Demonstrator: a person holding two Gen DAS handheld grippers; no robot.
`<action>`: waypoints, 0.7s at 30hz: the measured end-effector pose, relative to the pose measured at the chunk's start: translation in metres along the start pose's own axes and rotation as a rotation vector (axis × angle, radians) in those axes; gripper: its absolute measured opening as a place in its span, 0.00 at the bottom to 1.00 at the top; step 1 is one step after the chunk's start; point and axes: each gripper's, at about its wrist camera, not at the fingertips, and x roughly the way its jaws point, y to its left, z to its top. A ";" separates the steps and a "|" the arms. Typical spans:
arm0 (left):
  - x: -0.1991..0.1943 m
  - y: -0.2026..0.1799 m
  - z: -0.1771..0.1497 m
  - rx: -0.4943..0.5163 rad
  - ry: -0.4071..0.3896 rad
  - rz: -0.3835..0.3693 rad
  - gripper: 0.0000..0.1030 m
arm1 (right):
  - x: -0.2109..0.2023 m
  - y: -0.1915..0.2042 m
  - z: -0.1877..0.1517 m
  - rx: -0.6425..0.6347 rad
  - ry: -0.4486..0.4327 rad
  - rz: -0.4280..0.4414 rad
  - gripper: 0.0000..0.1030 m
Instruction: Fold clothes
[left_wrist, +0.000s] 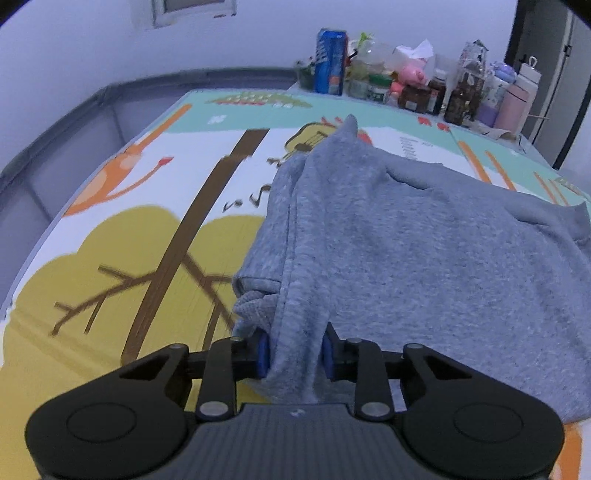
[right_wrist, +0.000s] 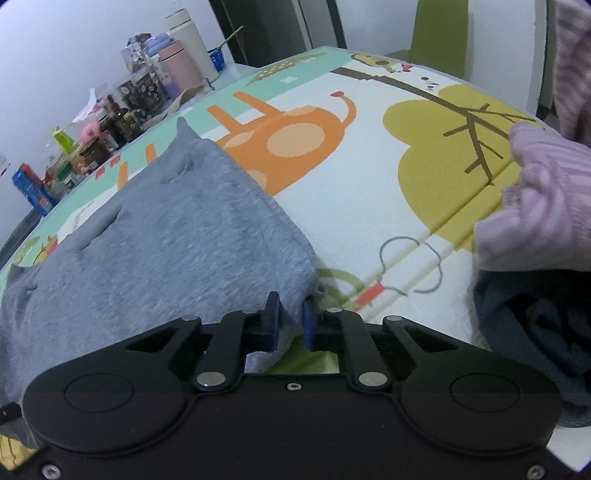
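A grey knit garment (left_wrist: 406, 240) lies spread on a cartoon-printed play mat (left_wrist: 140, 236). My left gripper (left_wrist: 294, 354) is shut on a bunched fold at the garment's near left edge, blue pads pressing the cloth from both sides. In the right wrist view the same grey garment (right_wrist: 159, 240) fills the left half. My right gripper (right_wrist: 289, 319) is shut on its near right corner, the cloth pinched between the blue pads. The garment's near hem is hidden under both grippers.
Bottles, jars and cartons (left_wrist: 406, 85) crowd the far edge of the mat. A grey padded rail (left_wrist: 55, 136) borders the left side. At the right lie a pale pink striped cloth (right_wrist: 543, 206) and a dark blue garment (right_wrist: 535, 339). Open mat (right_wrist: 369, 184) lies between.
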 end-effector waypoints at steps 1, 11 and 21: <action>-0.003 0.002 -0.003 -0.006 0.008 -0.003 0.29 | -0.004 -0.002 -0.002 -0.009 0.003 0.002 0.10; -0.050 0.024 -0.059 -0.022 0.065 -0.004 0.29 | -0.052 -0.033 -0.038 -0.086 0.062 0.030 0.10; -0.091 0.038 -0.110 -0.023 0.096 0.046 0.33 | -0.102 -0.061 -0.079 -0.176 0.105 0.046 0.10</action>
